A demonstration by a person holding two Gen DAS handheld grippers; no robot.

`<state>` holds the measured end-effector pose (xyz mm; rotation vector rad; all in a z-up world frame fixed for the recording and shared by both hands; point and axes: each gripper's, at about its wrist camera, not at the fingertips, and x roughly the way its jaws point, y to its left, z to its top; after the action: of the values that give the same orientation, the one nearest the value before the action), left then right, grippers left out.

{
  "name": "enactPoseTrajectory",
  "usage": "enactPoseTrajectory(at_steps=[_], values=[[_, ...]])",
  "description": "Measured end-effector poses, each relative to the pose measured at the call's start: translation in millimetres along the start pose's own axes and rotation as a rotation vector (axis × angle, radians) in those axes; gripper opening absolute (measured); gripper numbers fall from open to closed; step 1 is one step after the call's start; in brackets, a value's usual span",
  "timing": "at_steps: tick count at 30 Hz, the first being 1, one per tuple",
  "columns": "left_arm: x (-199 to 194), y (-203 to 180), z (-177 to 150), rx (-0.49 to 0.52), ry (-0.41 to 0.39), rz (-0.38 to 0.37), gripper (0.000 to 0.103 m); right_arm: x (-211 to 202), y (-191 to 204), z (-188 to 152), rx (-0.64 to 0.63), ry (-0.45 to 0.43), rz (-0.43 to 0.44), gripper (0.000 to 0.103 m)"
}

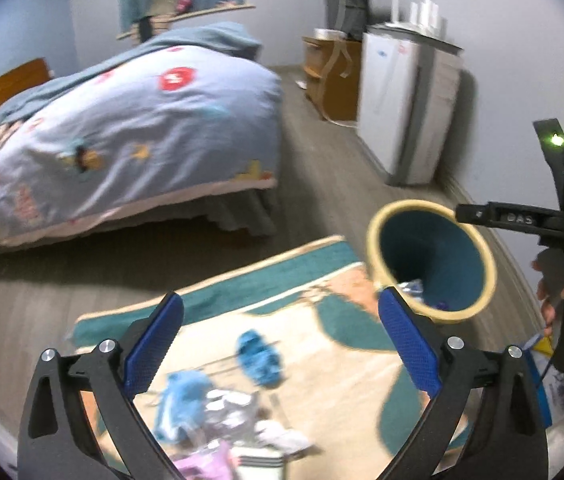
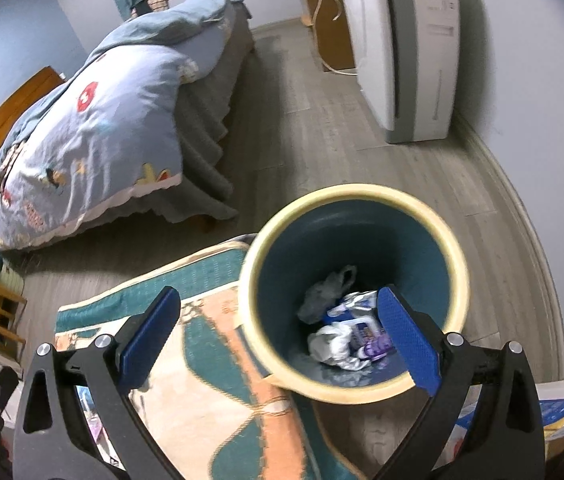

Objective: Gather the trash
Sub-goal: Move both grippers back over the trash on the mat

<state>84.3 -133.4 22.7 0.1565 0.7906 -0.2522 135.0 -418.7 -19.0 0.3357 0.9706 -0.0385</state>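
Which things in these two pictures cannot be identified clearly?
- Left wrist view: litter on the rug, motion-blurred and partly behind the left gripper.
- Right wrist view: print on the wrappers in the trash bin, too small.
- Right wrist view: blue-printed bag, cut off by the edge.

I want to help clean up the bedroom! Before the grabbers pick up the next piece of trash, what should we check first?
1. Left gripper open and empty: ok.
2. Right gripper open and empty: ok, nothing between its fingers.
3. Trash bin upright, mouth clear: ok.
4. Room left in the bin: ok, only a few crumpled wrappers at the bottom.
5. Trash still on the rug: not ok, a blue crumpled piece and a pile of wrappers lie there.
6. What each piece in that pile is: cannot tell, too blurred.
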Motion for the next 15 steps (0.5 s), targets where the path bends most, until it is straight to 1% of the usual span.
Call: enactPoseTrajectory(at_steps=[2,4,5,9,12,15], values=[[-1,20,-12,-0.029,0.004,0.028,0.097,5,19,-5,-0.031,0.019,0.017,0.097],[4,40,-21,-0.064,0.041,0.049,0.097,9,33,-10,-0.064,0.037,0.025,0.097],[4,46,-23,-0.068,0.045,0.059,0.097,11,45,-14,-0.085,0.048,0.029,0.097],[2,78,-34,-0.058,0.042,0.139,0.097,24,84,-27,-0.137,0.096,0.053,0.097],[4,100,-45,-0.082,0.06,0.145,0.097,33,113,-38,-0.16,0.123,0.079,0.097],[9,116,-55,-0.07,0.082,0.159,0.097,46,143,-49,-0.214,0.155,0.084,0.097]])
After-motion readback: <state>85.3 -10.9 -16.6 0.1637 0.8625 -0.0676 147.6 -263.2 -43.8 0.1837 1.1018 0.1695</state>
